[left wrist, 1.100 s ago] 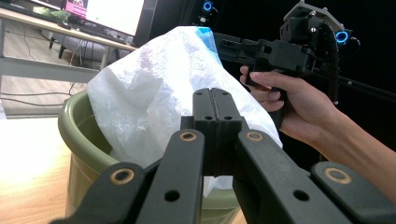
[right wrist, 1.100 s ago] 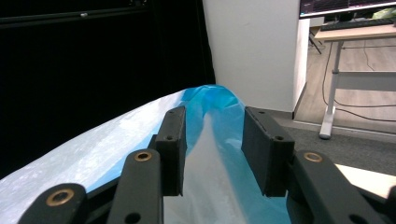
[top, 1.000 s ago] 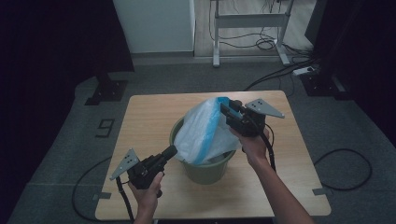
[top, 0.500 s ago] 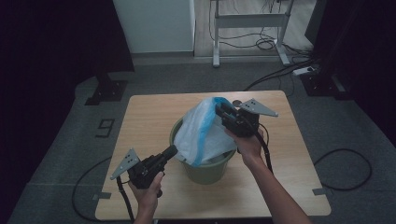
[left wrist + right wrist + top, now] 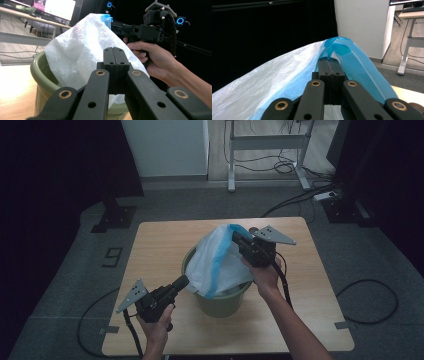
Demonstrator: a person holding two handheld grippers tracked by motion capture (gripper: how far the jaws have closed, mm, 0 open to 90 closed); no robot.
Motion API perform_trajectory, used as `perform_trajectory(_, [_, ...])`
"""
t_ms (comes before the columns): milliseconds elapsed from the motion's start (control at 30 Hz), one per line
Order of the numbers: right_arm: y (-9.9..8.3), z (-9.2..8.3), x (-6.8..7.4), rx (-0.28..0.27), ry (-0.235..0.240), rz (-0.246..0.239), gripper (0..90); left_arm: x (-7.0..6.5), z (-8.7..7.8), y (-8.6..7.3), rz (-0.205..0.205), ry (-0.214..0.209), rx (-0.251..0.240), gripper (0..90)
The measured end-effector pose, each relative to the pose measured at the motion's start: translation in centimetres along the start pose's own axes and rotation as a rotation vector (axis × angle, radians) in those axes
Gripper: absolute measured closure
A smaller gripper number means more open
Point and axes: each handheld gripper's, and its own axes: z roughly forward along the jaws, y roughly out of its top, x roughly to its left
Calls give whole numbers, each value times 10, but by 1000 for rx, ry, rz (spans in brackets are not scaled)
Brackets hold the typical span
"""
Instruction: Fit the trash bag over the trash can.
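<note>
1 wooden bench (image 5: pixel 150 250) carries everything here, and near its middle a green bin (image 5: pixel 220 302) stands upright. A white plastic bag with a blue rim band (image 5: pixel 220 262) sits partly inside the bin and is lifted well above its rim on the right side.

The right claw (image 5: pixel 236 238) is seen clamped on the blue band at the bag's top; its jaws have just been closing, and in the right gripper view (image 5: pixel 329 60) the film is pinched between them. The left claw (image 5: pixel 183 281) is held just beside the bin's near-left rim with its jaws fully together; in the left gripper view (image 5: pixel 115 53) the tips are at the white film, but whether any film is caught cannot be told.

The step in hand is judged to be the fitting of the bag as a liner. Next, the blue band would likely have to be drawn outward and down over the rim, while the opposite side is steadied so the thin film is not dragged out or torn.

A dark "9" (image 5: pixel 114 255) is marked on the floor left of the bench. No brand can be read.
</note>
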Motion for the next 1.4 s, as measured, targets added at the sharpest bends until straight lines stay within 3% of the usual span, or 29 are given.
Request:
perform_trajectory(33, [0,-1,0,-4,-3,-5,892,-1,0,1,3,-4,2,890])
perform_trajectory(233, [3,-10,-4,-21,-21,-21,892,-6,-4,16,12,21,-8,627])
perform_trajectory(433, [6,-15,-8,-29,-29,-35,893,-5,0,42,60,53,32,537])
perform_trajectory(667, [9,-18,-6,-37,-26,-50,893,-1,21,68,98,86,125,491])
perform_trajectory(1067, [12,-18,0,-41,-18,-70,893,3,60,86,127,66,287,426])
perform_trajectory(1400, [11,-18,4,-41,-1,-72,893,4,78,85,140,88,328,425])
